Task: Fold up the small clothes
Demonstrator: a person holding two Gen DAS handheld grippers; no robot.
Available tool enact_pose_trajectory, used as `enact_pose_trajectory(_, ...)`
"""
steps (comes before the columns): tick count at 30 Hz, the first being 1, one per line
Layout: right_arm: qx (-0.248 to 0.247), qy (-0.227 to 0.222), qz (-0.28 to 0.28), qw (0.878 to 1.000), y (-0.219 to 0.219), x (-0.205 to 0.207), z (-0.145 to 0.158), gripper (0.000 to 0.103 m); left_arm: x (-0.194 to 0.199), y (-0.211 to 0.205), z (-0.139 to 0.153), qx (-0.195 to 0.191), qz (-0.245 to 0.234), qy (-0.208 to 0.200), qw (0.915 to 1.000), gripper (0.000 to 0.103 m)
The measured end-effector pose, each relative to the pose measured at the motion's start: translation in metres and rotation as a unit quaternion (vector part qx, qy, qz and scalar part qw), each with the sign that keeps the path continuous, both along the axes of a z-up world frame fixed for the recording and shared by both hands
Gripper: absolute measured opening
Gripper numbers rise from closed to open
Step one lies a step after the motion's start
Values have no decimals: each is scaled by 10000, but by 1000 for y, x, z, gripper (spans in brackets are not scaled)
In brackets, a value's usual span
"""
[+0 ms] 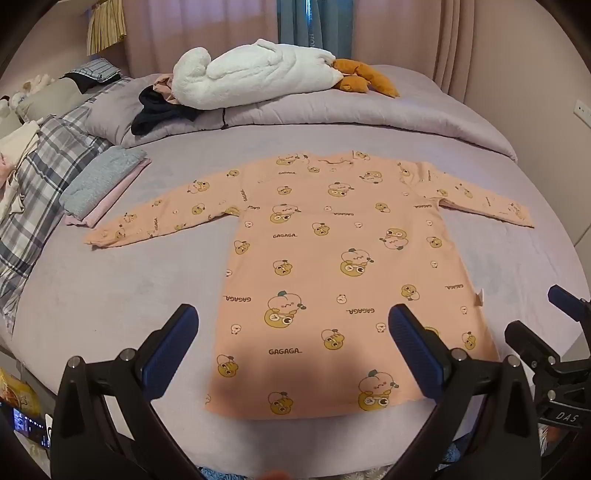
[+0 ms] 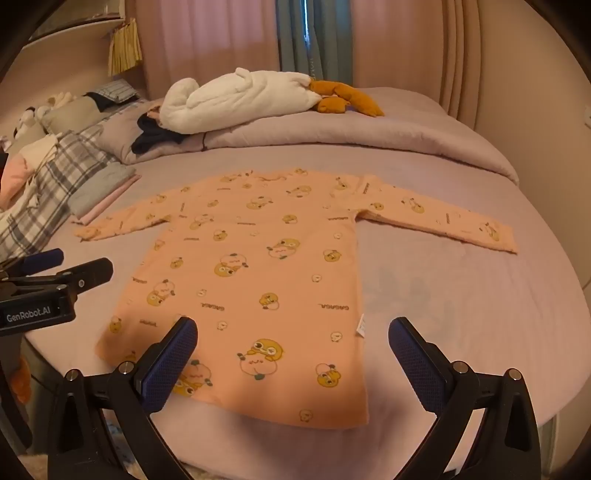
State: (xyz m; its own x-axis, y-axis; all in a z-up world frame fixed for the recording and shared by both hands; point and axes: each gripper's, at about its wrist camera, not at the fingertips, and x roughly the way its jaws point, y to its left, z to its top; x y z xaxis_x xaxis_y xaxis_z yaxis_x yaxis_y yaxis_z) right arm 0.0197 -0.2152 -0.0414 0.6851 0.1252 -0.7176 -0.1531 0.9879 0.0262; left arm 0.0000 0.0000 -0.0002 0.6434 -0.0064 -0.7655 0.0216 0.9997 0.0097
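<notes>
The right gripper (image 1: 569, 332) is showing only partly at the left wrist view's edge, its jaw gap unreadable. The white plush (image 1: 255, 74) is hiding dark clothing (image 1: 159, 110) far beyond the tongs.

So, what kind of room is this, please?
Most likely a bedroom: the peach shirt lies spread flat on a bed, with a plush goose on the duvet and curtains behind.

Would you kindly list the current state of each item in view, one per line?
Pink top: unfolded, flat on the bed, both sleeves spread out.
Left gripper: open, holding nothing.
Right gripper: open, holding nothing.
Grey and pink clothes: folded, stacked.
Bed: covered with a sheet.
</notes>
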Motion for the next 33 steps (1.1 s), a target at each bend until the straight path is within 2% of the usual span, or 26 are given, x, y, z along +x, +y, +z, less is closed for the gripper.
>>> enact_pose_trajectory(8,3,1,6,10000,1,1,0,102,-2,5,-2,-90,-59,99,9999,103)
enact_pose_trajectory(9,7,5,4,10000,1,1,0,102,3,2,-2,12,-43,120,9999,103)
enact_pose_trajectory(15,13,11,7,10000,2,0,1,102,3,-1,-6,62,-39,131,9999,103)
enact_pose_trajectory(33,23,58,8,10000,6,4,-3,102,3,-5,-9,36,-69,218,9997,103)
